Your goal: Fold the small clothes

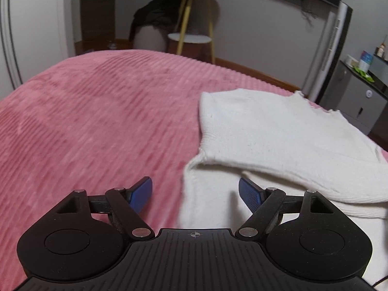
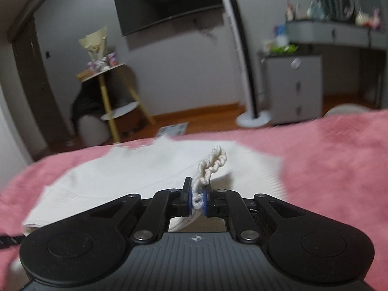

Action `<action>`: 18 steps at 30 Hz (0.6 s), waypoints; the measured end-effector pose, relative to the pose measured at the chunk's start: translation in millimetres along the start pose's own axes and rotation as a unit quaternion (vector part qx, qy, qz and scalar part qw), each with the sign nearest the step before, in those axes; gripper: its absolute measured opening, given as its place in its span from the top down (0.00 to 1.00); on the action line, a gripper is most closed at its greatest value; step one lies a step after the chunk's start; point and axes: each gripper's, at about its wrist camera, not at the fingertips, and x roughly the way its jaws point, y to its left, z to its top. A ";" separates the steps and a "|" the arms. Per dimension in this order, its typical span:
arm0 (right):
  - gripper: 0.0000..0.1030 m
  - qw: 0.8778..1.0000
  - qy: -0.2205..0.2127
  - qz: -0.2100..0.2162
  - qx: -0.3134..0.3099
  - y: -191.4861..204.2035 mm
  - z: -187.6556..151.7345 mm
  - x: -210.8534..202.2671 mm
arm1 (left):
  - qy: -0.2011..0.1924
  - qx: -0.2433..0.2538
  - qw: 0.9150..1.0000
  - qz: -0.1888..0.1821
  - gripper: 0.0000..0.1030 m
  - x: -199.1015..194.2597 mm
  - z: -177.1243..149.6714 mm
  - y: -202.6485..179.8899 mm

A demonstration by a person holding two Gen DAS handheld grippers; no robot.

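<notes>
- White knit garment (image 1: pixel 278 131) lies on the pink ribbed bedspread (image 1: pixel 97 121), toward the right side of the left wrist view; partly folded, upper layer lapped over a lower layer.
- Far edge of the garment is ragged/scalloped; near edge of the top layer forms a rolled fold.
- In the right wrist view the same white knit garment (image 2: pixel 145 169) spreads flat across the bedspread (image 2: pixel 339 157), blurred.
- Right tool (image 2: pixel 198 198): blue pads together, clamped on a braided white trim edge (image 2: pixel 213 165) of the garment; the trim sticks up and away past the fingertips.
- A strip of the garment runs under the right tool toward the camera.
- Left tool (image 1: pixel 195 191): jaws wide apart, nothing between the pads; left fingertip (image 1: pixel 141 194) over bare bedspread, right fingertip (image 1: pixel 249 192) over the white fabric, so it straddles the garment's left edge. Contact with the cloth cannot be told.
- Beyond the bed: round side table with yellow legs (image 2: pixel 109 92), small items on top, dark clothing draped beside it.
- Wall-mounted TV (image 2: pixel 169 2) above; white tower fan (image 2: pixel 242 60) on a round base on the wooden floor.
- Grey drawer cabinet (image 2: pixel 295 84) right of the fan, grey desk (image 2: pixel 339 34) with trinkets further right.
</notes>
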 end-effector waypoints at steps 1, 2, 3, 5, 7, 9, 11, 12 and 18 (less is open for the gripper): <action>0.93 1.000 -0.005 -0.014 -0.010 -5.5 -1.4 -1.3 | 0.001 0.003 1.000 0.000 0.19 2.3 -0.1 -3.3; 0.93 1.000 -0.007 -0.023 -0.016 -9.4 -2.8 -1.1 | 0.003 0.005 1.000 0.000 0.19 4.0 -0.3 -5.9; 0.93 0.999 -0.003 -0.030 -0.015 -14.8 -4.2 0.5 | 0.006 0.007 1.000 0.000 0.19 4.6 -0.5 -8.0; 0.93 0.999 0.008 -0.035 -0.003 -24.6 -10.4 0.8 | 0.004 0.003 1.000 -0.001 0.19 2.6 -0.9 -8.8; 0.93 0.999 0.013 -0.041 -0.005 -28.3 -13.7 5.8 | 0.005 0.000 1.000 -0.006 0.19 1.2 0.9 -8.0; 0.92 0.999 0.017 -0.043 -0.022 -26.0 -22.8 10.5 | 0.006 -0.008 1.000 -0.011 0.19 1.6 4.7 -7.6; 0.92 0.998 0.042 -0.041 -0.035 -25.6 -31.8 20.5 | 0.009 -0.014 1.000 -0.012 0.19 2.0 6.9 -9.4; 0.91 0.998 0.038 -0.041 -0.038 -25.5 -34.5 19.2 | 0.010 -0.015 1.000 -0.015 0.19 2.3 8.1 -11.1; 0.84 0.999 0.018 -0.037 -0.024 -17.2 -22.1 -8.0 | 0.013 0.004 0.999 -0.030 0.18 3.7 9.7 -29.3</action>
